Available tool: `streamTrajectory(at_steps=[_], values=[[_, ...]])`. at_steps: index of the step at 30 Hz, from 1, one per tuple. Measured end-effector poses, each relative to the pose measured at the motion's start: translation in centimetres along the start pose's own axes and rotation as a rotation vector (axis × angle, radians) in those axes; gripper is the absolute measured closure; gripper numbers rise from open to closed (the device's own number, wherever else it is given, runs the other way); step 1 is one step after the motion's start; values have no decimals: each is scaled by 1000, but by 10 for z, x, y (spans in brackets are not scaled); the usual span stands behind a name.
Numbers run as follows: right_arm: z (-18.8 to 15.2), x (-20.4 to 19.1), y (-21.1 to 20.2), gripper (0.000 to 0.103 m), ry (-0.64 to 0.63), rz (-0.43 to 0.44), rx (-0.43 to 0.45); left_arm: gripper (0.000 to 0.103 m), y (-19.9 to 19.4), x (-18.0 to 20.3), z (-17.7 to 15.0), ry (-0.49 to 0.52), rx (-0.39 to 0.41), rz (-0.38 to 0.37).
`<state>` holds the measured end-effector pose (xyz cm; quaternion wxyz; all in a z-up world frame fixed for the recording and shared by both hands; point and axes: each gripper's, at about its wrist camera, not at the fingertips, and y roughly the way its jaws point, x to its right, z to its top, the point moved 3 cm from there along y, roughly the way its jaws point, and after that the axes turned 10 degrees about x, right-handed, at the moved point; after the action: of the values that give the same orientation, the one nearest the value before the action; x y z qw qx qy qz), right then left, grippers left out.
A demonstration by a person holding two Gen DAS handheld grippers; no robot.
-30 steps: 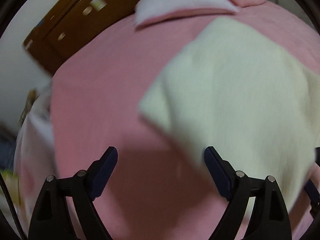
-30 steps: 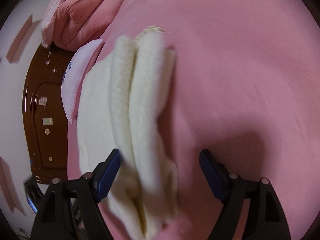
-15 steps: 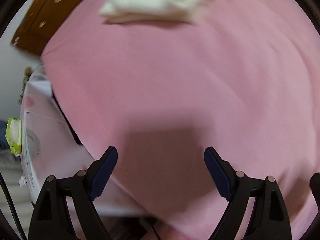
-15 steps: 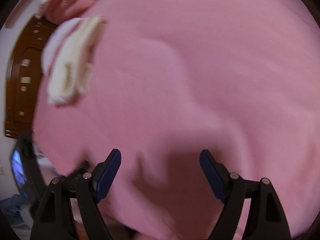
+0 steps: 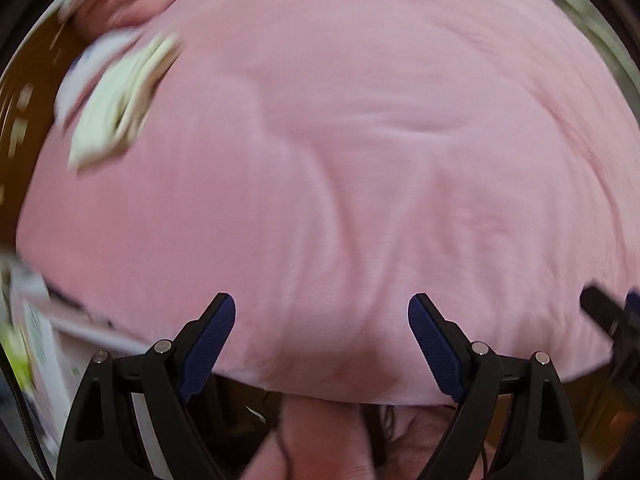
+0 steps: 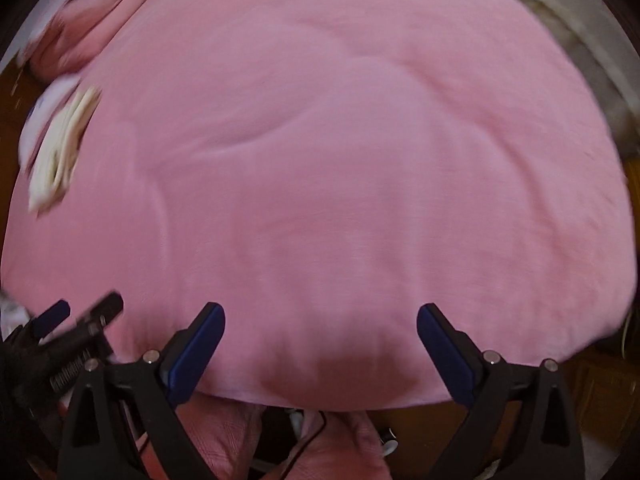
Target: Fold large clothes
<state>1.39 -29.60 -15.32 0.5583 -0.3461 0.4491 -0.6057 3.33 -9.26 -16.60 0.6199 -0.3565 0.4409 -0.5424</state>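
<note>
Left wrist view: the left gripper (image 5: 322, 340) is hovering over the near edge of the pink bed (image 5: 360, 184), its jaws spread wide and gripping nothing. The folded garment (image 5: 116, 104), cream-coloured, is lying at about 10 o'clock near the bed's far left corner, its long axis running from 7 to 1 o'clock. It is smeared by motion blur, so its folds are hard to make out. A white pillow (image 5: 86, 72) is touching its far side, and the brown headboard (image 5: 28, 120) is showing at 9 o'clock. At 3 o'clock the frame edge is cutting off the right gripper.

Right wrist view: the right gripper (image 6: 320, 344) is likewise gaping, empty, over the bed (image 6: 340, 184). The garment (image 6: 60, 148) is sitting at 9 o'clock, long axis again 7 to 1 o'clock, blurred. The left gripper (image 6: 86, 314) is entering at 8 o'clock, partly cut off.
</note>
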Motion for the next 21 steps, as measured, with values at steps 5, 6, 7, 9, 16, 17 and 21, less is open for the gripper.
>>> streamTrajectory(at_steps=[5, 6, 7, 9, 16, 17, 21], values=[[9, 34, -50, 5, 51, -4, 47, 16, -45, 26, 26, 35, 84, -92], [12, 37, -59, 5, 53, -1, 46, 16, -53, 21, 34, 24, 98, -103], [16, 40, -69, 4, 56, -3, 52, 16, -62, 15, 41, 4, 113, -121], [26, 35, -85, 4, 46, -5, 83, 16, -80, 9, 58, -23, 153, -148], [48, 23, -128, 2, -18, 46, 140, 16, -124, -21, 90, -86, 234, -169], [48, 21, -129, 2, -14, 53, 145, 16, -127, -23, 88, -105, 231, -182], [42, 12, -123, 1, -15, 60, 141, 16, -129, -21, 70, -116, 220, -188]])
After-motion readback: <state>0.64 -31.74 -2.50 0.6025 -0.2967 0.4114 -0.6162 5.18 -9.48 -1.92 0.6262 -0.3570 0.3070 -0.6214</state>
